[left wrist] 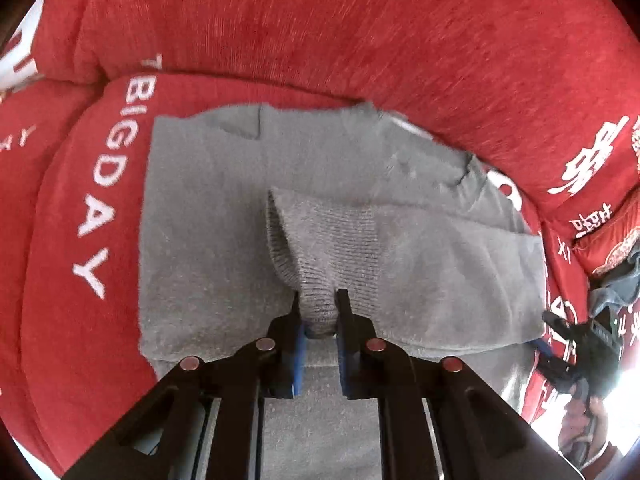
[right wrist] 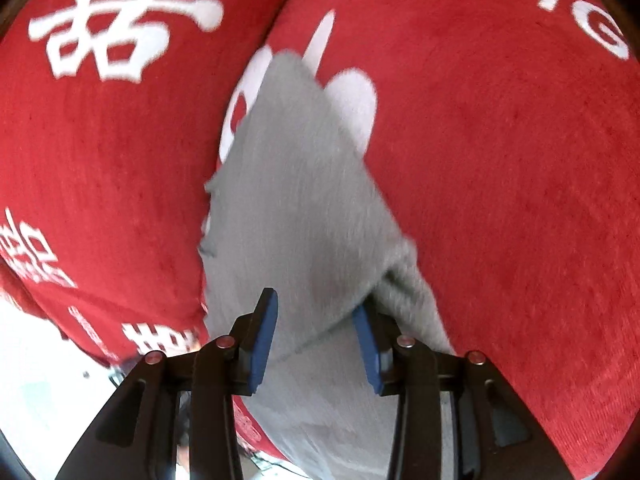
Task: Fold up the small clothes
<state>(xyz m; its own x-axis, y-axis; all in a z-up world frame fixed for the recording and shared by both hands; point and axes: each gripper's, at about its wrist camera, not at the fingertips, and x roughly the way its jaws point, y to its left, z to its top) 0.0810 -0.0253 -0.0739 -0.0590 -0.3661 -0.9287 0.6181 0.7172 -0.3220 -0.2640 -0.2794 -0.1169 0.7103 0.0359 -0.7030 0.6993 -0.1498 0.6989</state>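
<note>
A grey knit sweater [left wrist: 208, 208] lies spread on a red seat cushion [left wrist: 60, 240]. One sleeve is folded across its body, and the ribbed cuff [left wrist: 320, 248] points toward me. My left gripper [left wrist: 319, 300] is shut on the tip of that cuff. At the sweater's right edge my right gripper [left wrist: 572, 344] shows small and dark. In the right wrist view the grey sweater [right wrist: 288, 168] runs up between two cushions. There the right gripper [right wrist: 315, 302] stands open over it, the cloth lying in the gap and bunched beside the right finger.
Red cushions with white lettering surround the sweater: a backrest [left wrist: 360, 32] behind, and more cushions [right wrist: 100, 140] to the right. A darker grey-blue garment [left wrist: 616, 292] lies at the far right. A person's hand [left wrist: 584, 412] holds the right gripper's handle.
</note>
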